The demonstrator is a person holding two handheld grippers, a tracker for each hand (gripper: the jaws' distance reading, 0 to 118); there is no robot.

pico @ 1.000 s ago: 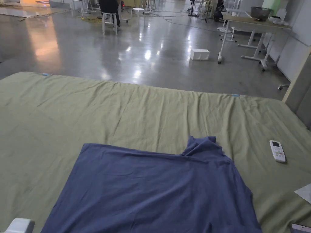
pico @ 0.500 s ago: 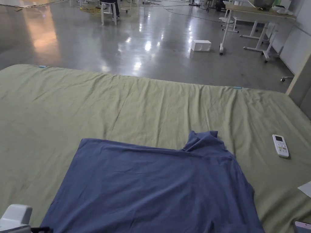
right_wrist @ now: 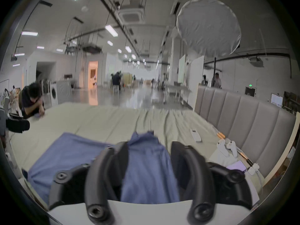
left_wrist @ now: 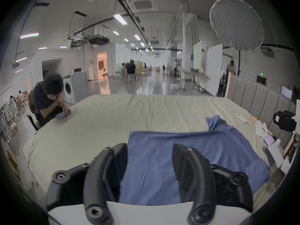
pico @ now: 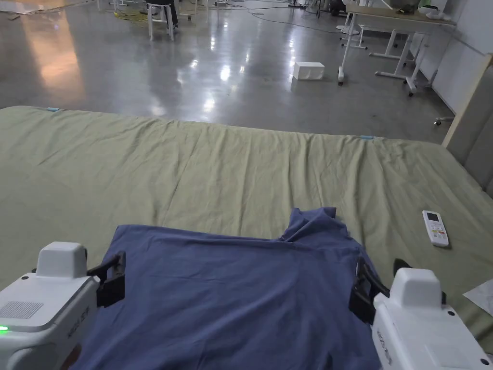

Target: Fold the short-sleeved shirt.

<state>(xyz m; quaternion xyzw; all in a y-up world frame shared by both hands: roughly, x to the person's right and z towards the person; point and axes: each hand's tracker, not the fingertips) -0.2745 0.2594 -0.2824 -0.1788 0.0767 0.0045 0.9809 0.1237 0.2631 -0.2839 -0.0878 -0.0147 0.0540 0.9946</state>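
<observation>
Evidently pre-fold: both hand-held grippers, left [pico: 115, 277] and right [pico: 362, 289], hovered open-jawed, empty, at the shirt's [pico: 231, 298] nine- and three-o'clock edges; gripping those edges seemed next.

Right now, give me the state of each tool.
Left tool: open, jaws apart over the left edge of the blue shirt, holding nothing.
Right tool: open, jaws apart over the shirt's right side, holding nothing.

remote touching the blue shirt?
Apart. In the head view a strip of bare green sheet lies between the remote and the shirt.
</observation>
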